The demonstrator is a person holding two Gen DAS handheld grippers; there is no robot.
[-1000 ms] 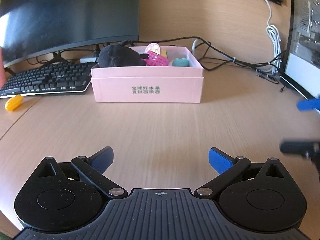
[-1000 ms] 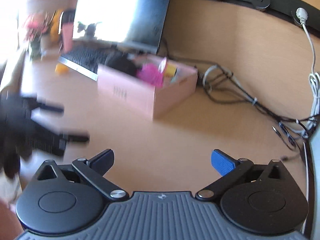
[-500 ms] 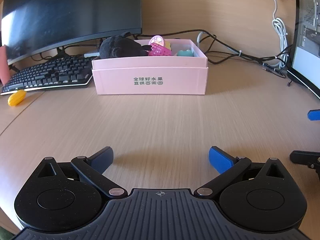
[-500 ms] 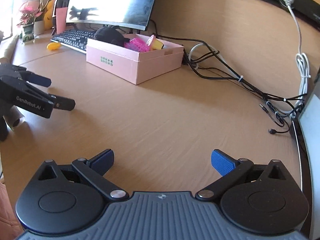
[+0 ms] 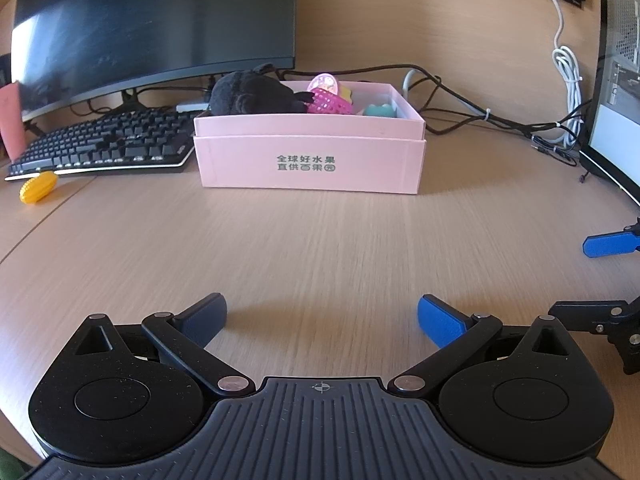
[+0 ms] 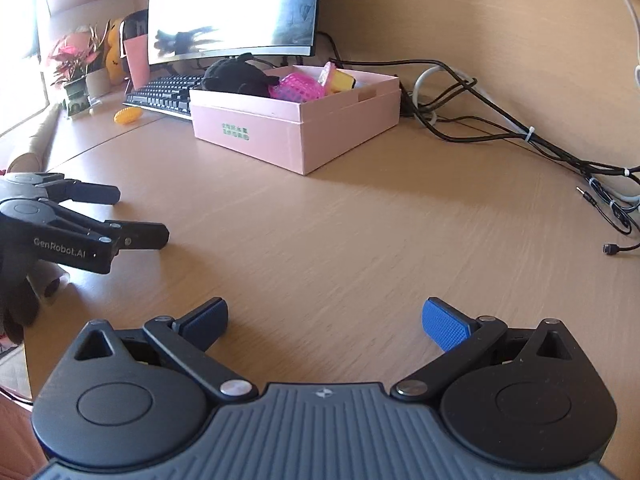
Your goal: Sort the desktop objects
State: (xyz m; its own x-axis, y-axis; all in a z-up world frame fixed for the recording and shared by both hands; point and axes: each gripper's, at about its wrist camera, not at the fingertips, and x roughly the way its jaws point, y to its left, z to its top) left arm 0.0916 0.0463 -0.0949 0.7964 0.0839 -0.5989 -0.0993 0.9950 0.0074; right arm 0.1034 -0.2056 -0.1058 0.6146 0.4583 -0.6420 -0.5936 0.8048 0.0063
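Nearest us, our left gripper [image 5: 322, 314] hangs low over a bare stretch of pale wood-grain desk [image 5: 320, 248], its jaws spread wide with nothing between the ridged blue pads. Our right gripper [image 6: 325, 319] does the same, jaws wide and empty, and its blue fingertip shows at the right edge of the left wrist view.

Further back, at the middle of the desk, sits a shallow rectangular pink cardboard box [image 5: 310, 158] with printed characters on its front wall. Inside it we see a fuzzy black plush toy [image 5: 256, 94] at the left, a pink plastic lattice basket [image 5: 328, 102] beside it, a yellow block [image 6: 343, 79] and a small teal piece [image 5: 380, 110] toward the right.

Left of the box lies a black keyboard [image 5: 108, 148], and just in front of its near corner a small ribbed yellow oval toy [image 5: 38, 187] rests on the desk, outside the box. Behind stands a dark curved monitor [image 5: 156, 24]; black cables [image 5: 480, 114] trail off to the right
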